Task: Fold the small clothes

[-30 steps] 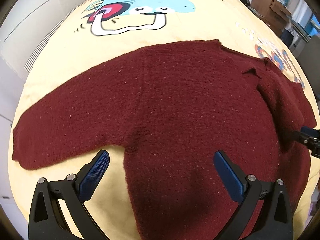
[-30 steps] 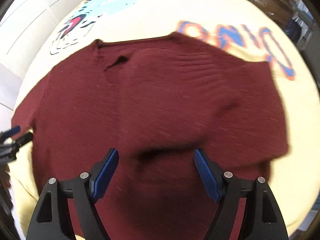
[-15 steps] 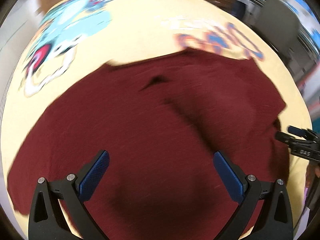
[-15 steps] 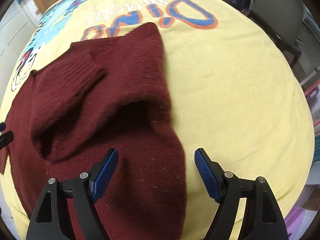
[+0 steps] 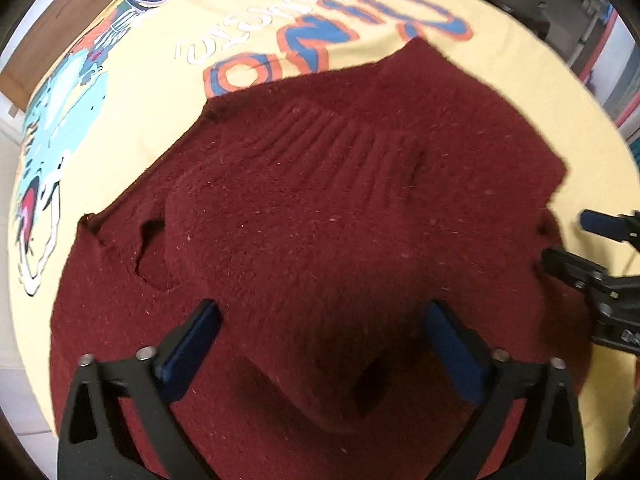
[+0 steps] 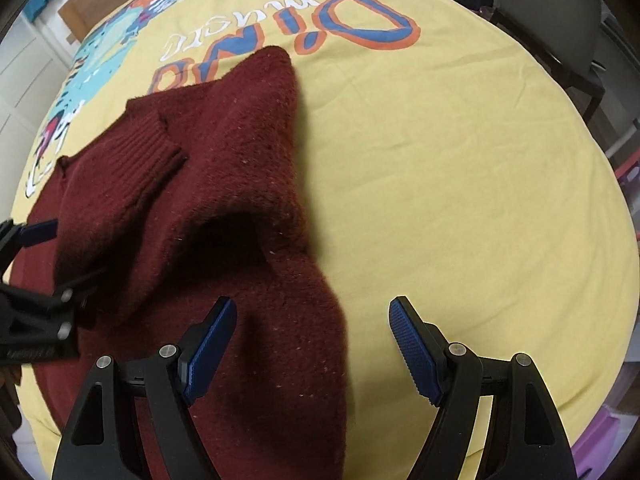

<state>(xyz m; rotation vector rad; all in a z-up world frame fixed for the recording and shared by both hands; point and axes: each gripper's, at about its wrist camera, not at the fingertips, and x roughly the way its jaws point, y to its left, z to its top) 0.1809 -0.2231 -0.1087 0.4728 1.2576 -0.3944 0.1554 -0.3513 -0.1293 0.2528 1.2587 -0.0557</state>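
A dark red knit sweater (image 5: 320, 208) lies on the yellow printed sheet (image 5: 160, 92), with one ribbed-cuff sleeve folded across its body. My left gripper (image 5: 320, 344) points down over the folded sleeve. Its jaws are closing, and a hump of the sleeve sits between the blue pads, which do not clearly press it. My right gripper (image 6: 312, 344) stands open over the sweater (image 6: 224, 184), near its right edge. Cloth lies by its left pad and bare sheet by its right pad. Each gripper shows in the other's view: right gripper (image 5: 568, 240), left gripper (image 6: 64, 256).
The yellow sheet (image 6: 460, 200) carries a dinosaur picture and large blue-orange letters (image 6: 360, 28) beyond the sweater. A chair (image 6: 560, 40) stands past the far right edge. A wooden edge (image 5: 60, 40) shows at the far left. Bare sheet lies to the sweater's right.
The left gripper swept across the sweater from the spread sleeve side to the folded sleeve, rolling, and its jaws have narrowed. The right gripper shifted to the sweater's right edge, then held still.
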